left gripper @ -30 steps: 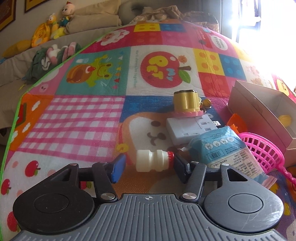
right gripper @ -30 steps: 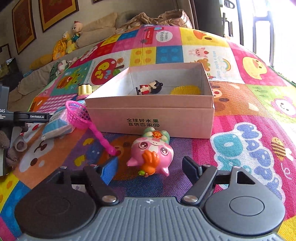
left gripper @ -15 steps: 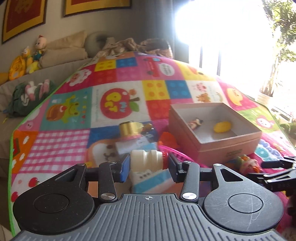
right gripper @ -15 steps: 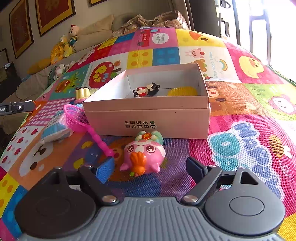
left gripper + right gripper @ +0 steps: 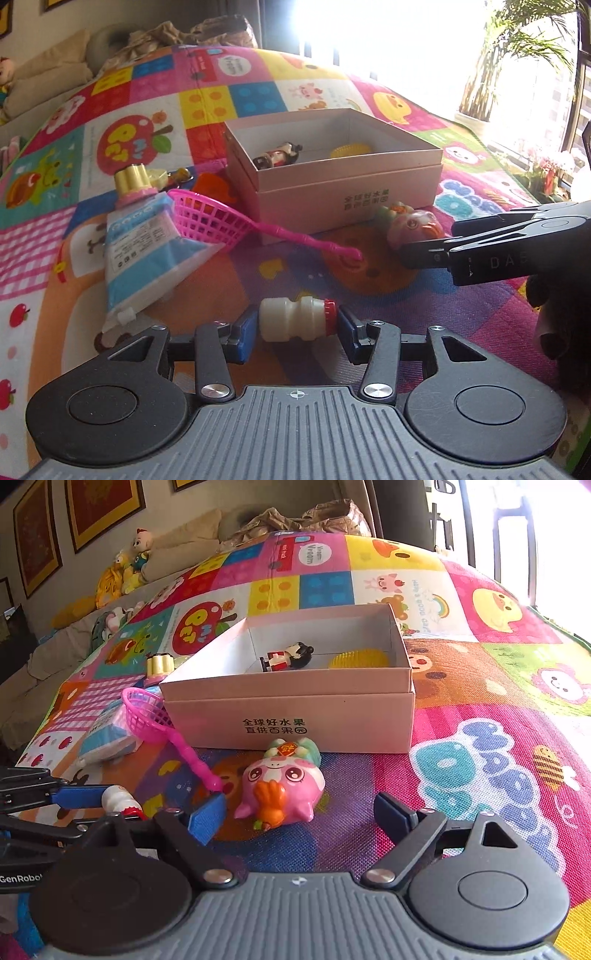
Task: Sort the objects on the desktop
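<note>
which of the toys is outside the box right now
The pink pig toy, lying on the mat against the box's front wall; the little figure and yellow ball are inside.

— From my left camera: the small bottle (image 5: 293, 320) is milky white with a red cap, and the pads (image 5: 245, 335) beside it are blue.

— And the box (image 5: 295, 720) on my right feed?

— Pale pink outside, white inside, dark printed characters on the front. In it, a figurine (image 5: 288, 658) in red and white with black hair, plus a yellow ribbed piece (image 5: 360, 659).

— I see the pig toy (image 5: 282, 788): pink, orange carrot, green at the top.

— The net scoop (image 5: 210, 218) is hot pink; the pouch (image 5: 147, 251) is blue and white.

— The mat (image 5: 498, 709) is patchwork: red, yellow, blue squares, pink gingham.
</note>
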Motion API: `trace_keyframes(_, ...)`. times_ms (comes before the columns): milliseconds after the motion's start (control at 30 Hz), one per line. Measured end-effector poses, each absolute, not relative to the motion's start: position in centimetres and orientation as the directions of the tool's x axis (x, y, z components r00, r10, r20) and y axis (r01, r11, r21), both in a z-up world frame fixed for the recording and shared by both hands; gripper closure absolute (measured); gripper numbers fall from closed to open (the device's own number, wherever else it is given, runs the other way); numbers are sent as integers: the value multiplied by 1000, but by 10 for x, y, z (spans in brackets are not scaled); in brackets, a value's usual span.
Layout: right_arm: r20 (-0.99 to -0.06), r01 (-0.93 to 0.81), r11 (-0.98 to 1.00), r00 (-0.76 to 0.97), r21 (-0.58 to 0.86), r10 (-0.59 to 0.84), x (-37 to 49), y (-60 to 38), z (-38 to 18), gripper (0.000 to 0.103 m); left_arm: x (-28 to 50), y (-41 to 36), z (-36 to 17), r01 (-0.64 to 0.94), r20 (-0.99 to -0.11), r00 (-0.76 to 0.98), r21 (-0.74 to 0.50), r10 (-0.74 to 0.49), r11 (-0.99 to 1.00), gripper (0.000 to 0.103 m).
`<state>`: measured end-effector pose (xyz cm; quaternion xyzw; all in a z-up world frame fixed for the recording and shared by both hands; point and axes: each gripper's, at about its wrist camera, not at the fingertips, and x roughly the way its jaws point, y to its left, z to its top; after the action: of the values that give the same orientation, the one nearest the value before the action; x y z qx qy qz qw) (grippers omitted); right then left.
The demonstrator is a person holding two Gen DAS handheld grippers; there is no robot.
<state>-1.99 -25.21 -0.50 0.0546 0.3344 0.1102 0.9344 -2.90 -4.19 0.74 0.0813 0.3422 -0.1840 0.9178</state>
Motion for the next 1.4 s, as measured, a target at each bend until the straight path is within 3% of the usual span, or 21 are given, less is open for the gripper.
trace_keyframes(267, -646, -190, 969, 723, 155, 245, -14, -246, -6, 7, -27, -29, 0, 376, -669, 679, -36, -302, 926, 7)
trace_keyframes(333, -654, -201, 964, 708, 176, 267, -12, -245, -6, 0, -28, -29, -1, 386, -670, 674, -39, -311, 922, 4)
trace_keyframes(433, -654, -184, 962, 707, 199, 271, -11, -247, -5, 0, -26, -29, -1, 386, -679, 658, -64, -324, 920, 0)
trace_keyframes(633, -654, -162, 959, 704, 233, 277, -8, -249, -5, 0, -31, -38, -3, 396, -690, 660, -15, -296, 918, 0)
trace_keyframes(900, -611, -148, 954, 739, 260, 282, -18, -256, -3, 0, -35, -43, 3, 408, -662, 664, -70, -349, 910, 0)
trace_keyframes(933, -596, -134, 958, 759, 252, 263, -21, -256, -2, 0, -35, -46, 3, 410, -658, 671, -55, -342, 911, 2)
trace_keyframes(1033, -543, -86, 965, 812, 248, 212, -31, -260, 2, 0, -32, -52, 2, 408, -662, 676, -32, -325, 912, 29)
trace_keyframes(1100, -532, -63, 965, 824, 254, 194, -33, -263, 3, 0, -30, -53, 2, 396, -659, 686, -15, -307, 918, 31)
trace_keyframes(1200, -546, -60, 966, 816, 250, 192, -30, -263, 2, 0, -29, -49, 3, 384, -655, 699, 5, -287, 923, 43)
trace_keyframes(1400, -563, -82, 974, 804, 211, 189, -29, -254, 1, 0, -35, -28, 6, 348, -638, 735, 64, -230, 935, 44)
